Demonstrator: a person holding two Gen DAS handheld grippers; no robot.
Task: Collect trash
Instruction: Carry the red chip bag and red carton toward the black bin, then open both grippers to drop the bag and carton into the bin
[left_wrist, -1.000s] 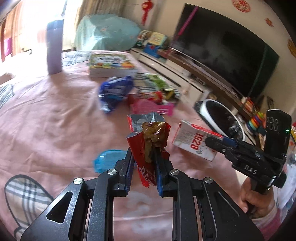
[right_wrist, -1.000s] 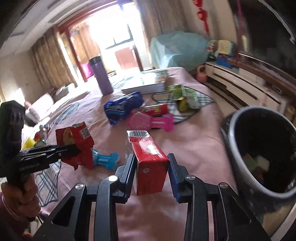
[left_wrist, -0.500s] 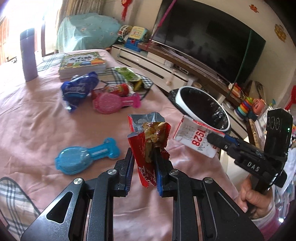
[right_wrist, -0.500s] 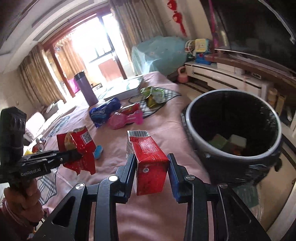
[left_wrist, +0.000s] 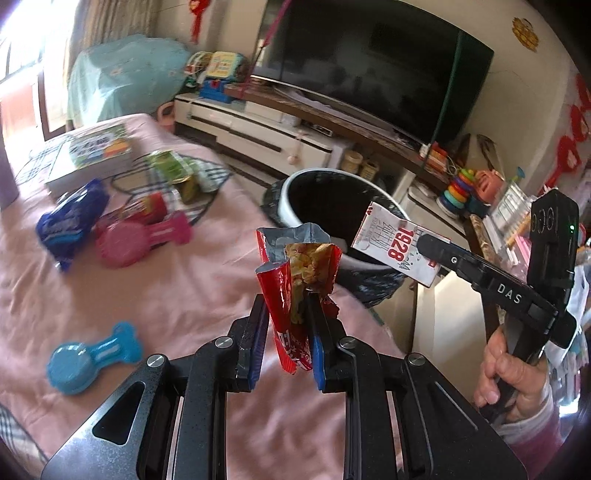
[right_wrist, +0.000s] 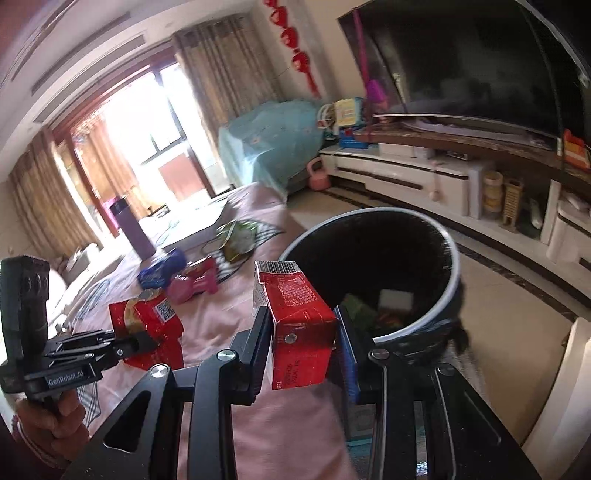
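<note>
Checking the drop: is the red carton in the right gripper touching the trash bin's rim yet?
Cannot tell. In the right wrist view the red carton overlaps the trash bin rim; in the left wrist view it appears over the opening. Neither shows contact or a gap plainly.

The left gripper (left_wrist: 286, 332) clamps a torn red wrapper (left_wrist: 295, 280) that stands upright between its fingers, open end up. Ahead and to the right, the right gripper (left_wrist: 424, 245) pinches a carton (left_wrist: 395, 245) marked 1928 over the near rim of the bin (left_wrist: 291, 192). Left of the tool on the pink cloth (left_wrist: 166, 288) lie a blue clip (left_wrist: 88, 360) close by, a pink clip (left_wrist: 136, 240) and a blue bag (left_wrist: 70, 223) farther ahead.
</note>
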